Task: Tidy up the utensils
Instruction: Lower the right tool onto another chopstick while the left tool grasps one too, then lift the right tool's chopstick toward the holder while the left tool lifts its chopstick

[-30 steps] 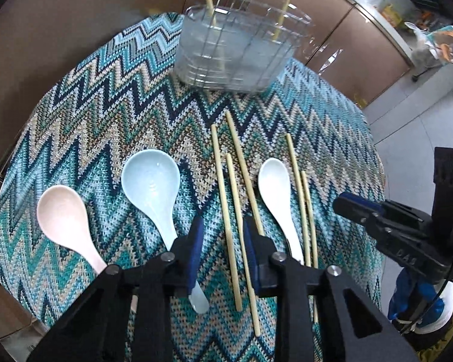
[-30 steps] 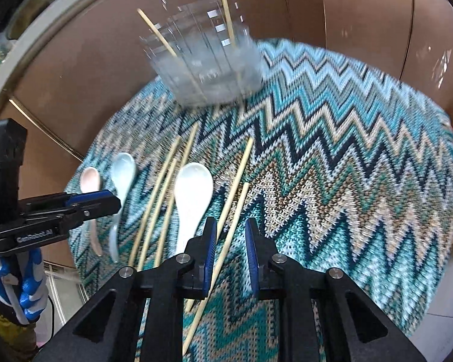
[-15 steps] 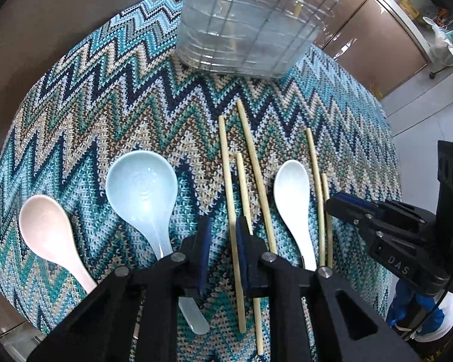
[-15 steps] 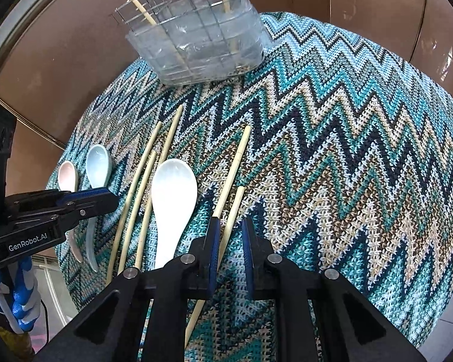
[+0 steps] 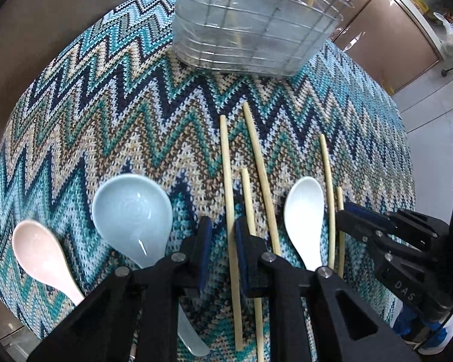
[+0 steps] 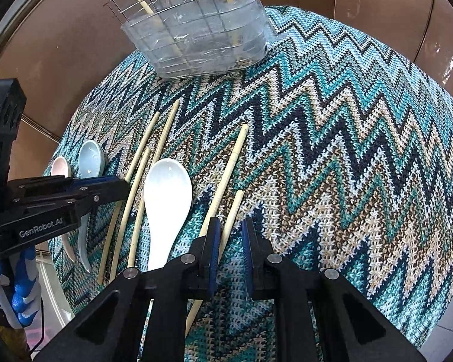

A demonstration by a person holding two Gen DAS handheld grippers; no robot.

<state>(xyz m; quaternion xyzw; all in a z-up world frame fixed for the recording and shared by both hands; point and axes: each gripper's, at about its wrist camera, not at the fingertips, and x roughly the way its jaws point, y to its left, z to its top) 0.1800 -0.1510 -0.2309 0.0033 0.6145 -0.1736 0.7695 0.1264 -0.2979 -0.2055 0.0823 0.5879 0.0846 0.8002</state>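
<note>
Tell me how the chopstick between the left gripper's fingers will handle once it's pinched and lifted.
The chopstick looks thin, straight and wooden, so probably stiff and light. The left gripper straddles it well toward one end, so the long free end may droop or pivot. It looks roundish, so a nudge could roll it toward its neighbour, though the knit cloth should resist.

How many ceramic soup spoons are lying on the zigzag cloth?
3: pale pink ceramic spoon at far left, light blue ceramic spoon beside it, white ceramic spoon between the wooden chopsticks. None visible in the wire basket.
</note>
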